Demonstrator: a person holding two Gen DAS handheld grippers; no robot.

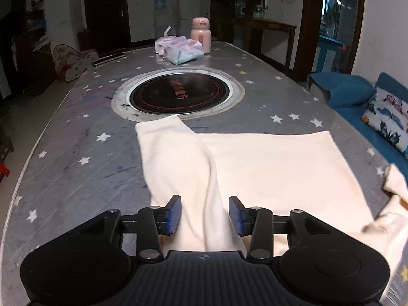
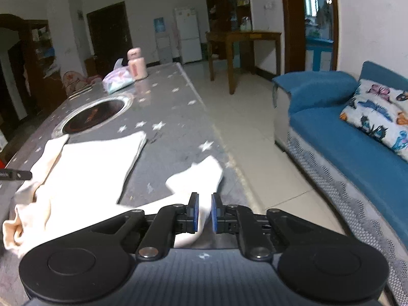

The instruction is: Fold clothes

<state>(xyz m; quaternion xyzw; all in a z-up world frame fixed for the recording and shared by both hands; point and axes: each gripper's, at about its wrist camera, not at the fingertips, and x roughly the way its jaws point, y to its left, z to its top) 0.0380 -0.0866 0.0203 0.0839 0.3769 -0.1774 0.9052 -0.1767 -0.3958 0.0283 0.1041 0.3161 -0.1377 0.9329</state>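
A cream-white garment [image 1: 267,168] lies on the grey star-patterned table [image 1: 76,158]. Its body is spread flat and one sleeve [image 1: 173,158] is folded in across the left side. My left gripper [image 1: 205,215] is open, its blue pads either side of that sleeve, above it. In the right wrist view the garment [image 2: 89,163] lies to the left and its other sleeve [image 2: 196,178] reaches toward the table's right edge. My right gripper [image 2: 203,211] is nearly closed on that sleeve, cloth between the pads.
A round black hotplate [image 1: 178,94] is set into the table beyond the garment. Tissue packs [image 1: 182,49] and a pink bottle [image 1: 201,34] stand at the far end. A blue sofa [image 2: 357,137] with a butterfly cushion [image 2: 380,112] is to the right, across tiled floor.
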